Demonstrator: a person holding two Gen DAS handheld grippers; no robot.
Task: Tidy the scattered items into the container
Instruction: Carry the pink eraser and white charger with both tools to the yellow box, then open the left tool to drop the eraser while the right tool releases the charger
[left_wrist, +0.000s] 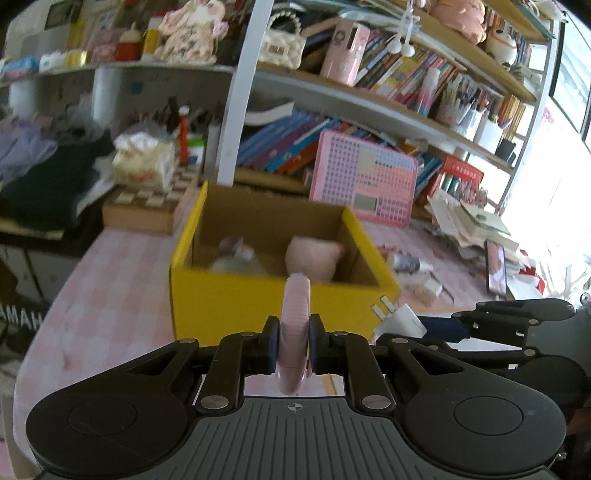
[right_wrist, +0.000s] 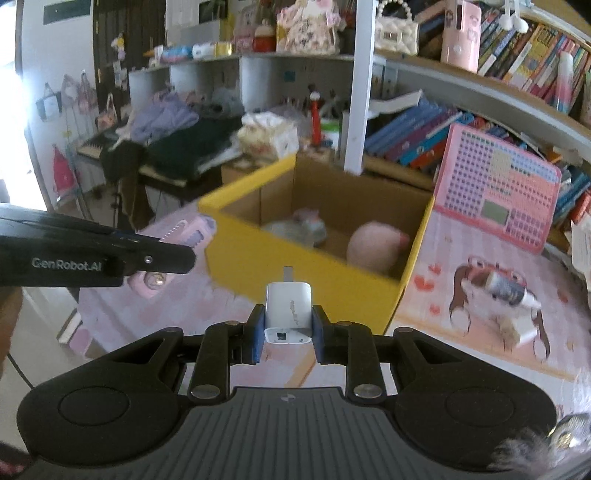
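A yellow cardboard box (left_wrist: 273, 306) stands open on the pink tablecloth; it also shows in the right wrist view (right_wrist: 295, 266). Inside lie a pink plush (left_wrist: 314, 258) and a greyish round item (left_wrist: 236, 258). My left gripper (left_wrist: 293, 343) is shut on a pink comb (left_wrist: 293, 325), held edge-on just in front of the box. In the right wrist view the comb (right_wrist: 188, 232) sticks out past the left gripper's finger. My right gripper (right_wrist: 288, 328) is shut on a white charger plug (right_wrist: 290, 310), in front of the box's near corner.
A small bottle (right_wrist: 509, 288) and a small pale block (right_wrist: 517, 330) lie on the cloth right of the box. A pink keyboard toy (right_wrist: 495, 188) leans against shelves of books behind. A phone (left_wrist: 496, 266), papers and folded clothes (left_wrist: 44, 177) crowd the sides.
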